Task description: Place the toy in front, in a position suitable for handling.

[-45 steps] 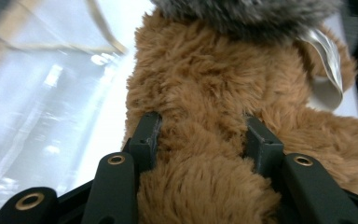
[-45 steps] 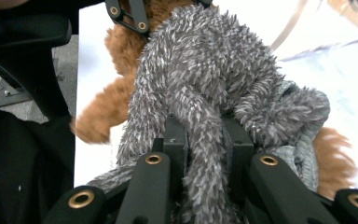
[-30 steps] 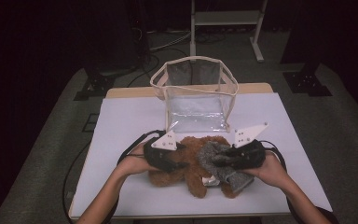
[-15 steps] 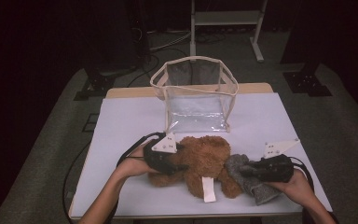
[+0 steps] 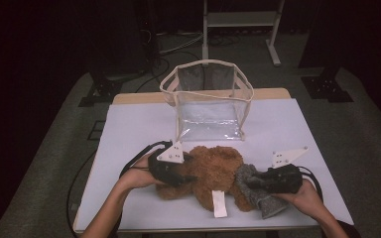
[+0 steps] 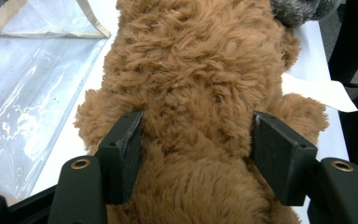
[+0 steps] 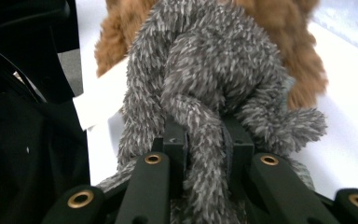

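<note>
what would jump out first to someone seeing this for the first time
A brown plush toy lies at the near middle of the table, with the left gripper clamped on its body. At its right end, the right gripper pinches a grey furry piece. Behind them a clear bag stands open.

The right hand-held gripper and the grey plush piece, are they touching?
Touching. In the right gripper view, the right hand-held gripper has both jaws pinched on the grey plush piece.

A shaggy brown plush bear (image 5: 213,171) lay near the table's front edge, a grey fuzzy scarf (image 5: 255,191) trailing right.
</note>
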`<move>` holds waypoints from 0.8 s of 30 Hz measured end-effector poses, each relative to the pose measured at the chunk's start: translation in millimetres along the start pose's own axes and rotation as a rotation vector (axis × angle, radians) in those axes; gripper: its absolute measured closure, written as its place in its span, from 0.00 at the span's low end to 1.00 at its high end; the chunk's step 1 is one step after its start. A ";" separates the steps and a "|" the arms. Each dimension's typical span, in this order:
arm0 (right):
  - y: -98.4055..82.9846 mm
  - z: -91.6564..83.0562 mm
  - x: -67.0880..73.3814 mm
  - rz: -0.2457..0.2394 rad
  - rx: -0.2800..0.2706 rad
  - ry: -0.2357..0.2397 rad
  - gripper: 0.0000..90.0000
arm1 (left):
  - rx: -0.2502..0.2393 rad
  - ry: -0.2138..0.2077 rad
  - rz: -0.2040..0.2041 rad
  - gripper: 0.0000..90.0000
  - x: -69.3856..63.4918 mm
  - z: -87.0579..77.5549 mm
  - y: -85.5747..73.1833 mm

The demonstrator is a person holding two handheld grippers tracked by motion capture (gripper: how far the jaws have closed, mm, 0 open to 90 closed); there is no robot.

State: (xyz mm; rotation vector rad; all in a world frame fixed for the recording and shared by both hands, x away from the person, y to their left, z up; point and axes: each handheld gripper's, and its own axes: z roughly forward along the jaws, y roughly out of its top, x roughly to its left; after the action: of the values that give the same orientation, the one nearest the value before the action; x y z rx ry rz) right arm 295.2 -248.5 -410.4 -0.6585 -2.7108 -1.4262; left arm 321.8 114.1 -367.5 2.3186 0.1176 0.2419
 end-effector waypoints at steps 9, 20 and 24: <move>38.7 -28.8 2.7 -0.055 -0.068 -0.024 0.83 | 0.013 0.002 0.019 0.40 -0.1 6.8 4.4; 133.0 12.6 -3.5 -0.214 0.051 -0.014 0.83 | 0.014 0.009 0.034 0.42 -1.2 15.0 8.4; 126.2 25.0 -10.1 -0.193 0.087 0.002 0.83 | 0.010 0.014 0.027 0.39 -0.3 13.4 8.4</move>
State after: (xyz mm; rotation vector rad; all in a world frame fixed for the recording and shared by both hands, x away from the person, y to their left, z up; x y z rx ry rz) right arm 355.5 -169.7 -327.8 -0.4001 -2.8828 -1.3312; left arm 324.4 98.8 -370.5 2.3295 0.0949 0.2715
